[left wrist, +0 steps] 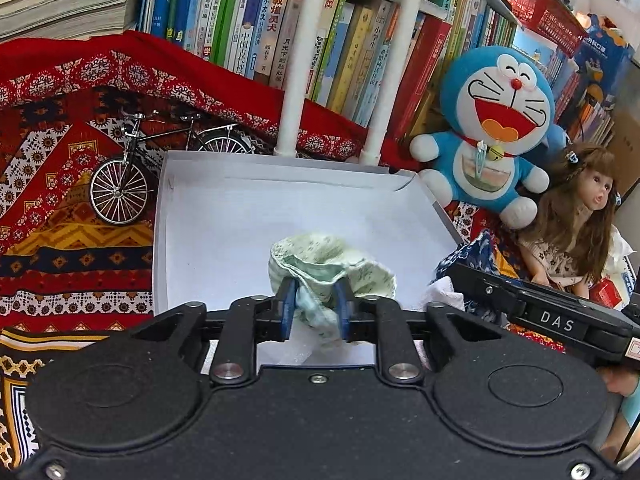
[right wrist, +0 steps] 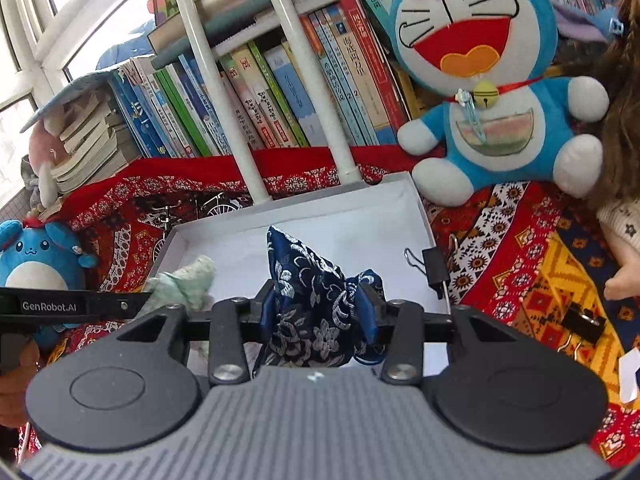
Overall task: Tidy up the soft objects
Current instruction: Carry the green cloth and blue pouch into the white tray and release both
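Observation:
My left gripper (left wrist: 315, 306) is shut on a crumpled pale green cloth (left wrist: 352, 268) and holds it over the near part of the white box (left wrist: 240, 208). My right gripper (right wrist: 320, 308) is shut on a dark blue floral pouch (right wrist: 312, 280) over the same white box (right wrist: 360, 216). The green cloth also shows in the right wrist view (right wrist: 188, 280), at the left of the box. The blue pouch edge shows in the left wrist view (left wrist: 476, 252), just right of the box.
A Doraemon plush (left wrist: 492, 120) and a long-haired doll (left wrist: 576, 216) sit right of the box. A model bicycle (left wrist: 132, 176) stands at its left. Two white poles (left wrist: 296, 60) and a row of books stand behind. Binder clips (right wrist: 434, 268) lie at the box's right. A blue plush (right wrist: 36, 256) sits far left.

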Tool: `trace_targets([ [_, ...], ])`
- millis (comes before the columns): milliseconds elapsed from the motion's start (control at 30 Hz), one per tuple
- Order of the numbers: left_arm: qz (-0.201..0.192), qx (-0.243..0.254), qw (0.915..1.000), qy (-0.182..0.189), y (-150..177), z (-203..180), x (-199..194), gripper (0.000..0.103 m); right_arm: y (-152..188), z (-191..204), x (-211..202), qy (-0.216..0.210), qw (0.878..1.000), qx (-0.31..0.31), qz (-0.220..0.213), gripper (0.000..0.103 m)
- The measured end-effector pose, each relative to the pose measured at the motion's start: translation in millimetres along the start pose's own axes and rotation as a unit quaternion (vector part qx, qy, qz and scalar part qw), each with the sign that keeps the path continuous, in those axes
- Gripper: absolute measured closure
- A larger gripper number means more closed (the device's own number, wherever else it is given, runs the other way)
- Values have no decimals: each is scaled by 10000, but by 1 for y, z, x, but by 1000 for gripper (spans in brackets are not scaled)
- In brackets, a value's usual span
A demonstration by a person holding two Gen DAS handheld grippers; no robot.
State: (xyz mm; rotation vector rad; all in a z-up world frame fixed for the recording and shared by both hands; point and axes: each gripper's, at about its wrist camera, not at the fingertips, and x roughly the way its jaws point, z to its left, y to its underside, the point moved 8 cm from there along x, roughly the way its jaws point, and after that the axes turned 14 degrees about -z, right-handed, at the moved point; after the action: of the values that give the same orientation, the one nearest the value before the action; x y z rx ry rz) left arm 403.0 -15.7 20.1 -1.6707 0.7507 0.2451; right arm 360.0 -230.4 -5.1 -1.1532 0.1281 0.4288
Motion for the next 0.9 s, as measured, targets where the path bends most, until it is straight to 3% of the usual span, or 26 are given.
trace_targets([
  [33, -12, 2, 10000, 0, 0, 0, -1, 66, 0, 0, 0, -14, 10000, 19, -2, 52],
  [100, -89, 39, 10000, -5, -2, 0, -4, 61, 0, 1, 0, -34, 10000, 43, -3, 45],
  [200, -162, 86, 9998, 9, -4, 0, -11, 57, -2, 4, -2, -68, 10000, 34, -26, 38],
  [567, -416, -45, 9990, -130, -14, 9, -45, 46, -16, 18, -27, -182, 9996, -47, -229, 30],
  [700, -558, -143, 9983, -116, -15, 11, -66, 31, -19, 26, -42, -247, 9991, -113, -314, 26],
  [900, -814, -156, 9965, -134, -8, 16, -98, 23, -13, 38, -63, -284, 9982, -385, -351, 21],
])
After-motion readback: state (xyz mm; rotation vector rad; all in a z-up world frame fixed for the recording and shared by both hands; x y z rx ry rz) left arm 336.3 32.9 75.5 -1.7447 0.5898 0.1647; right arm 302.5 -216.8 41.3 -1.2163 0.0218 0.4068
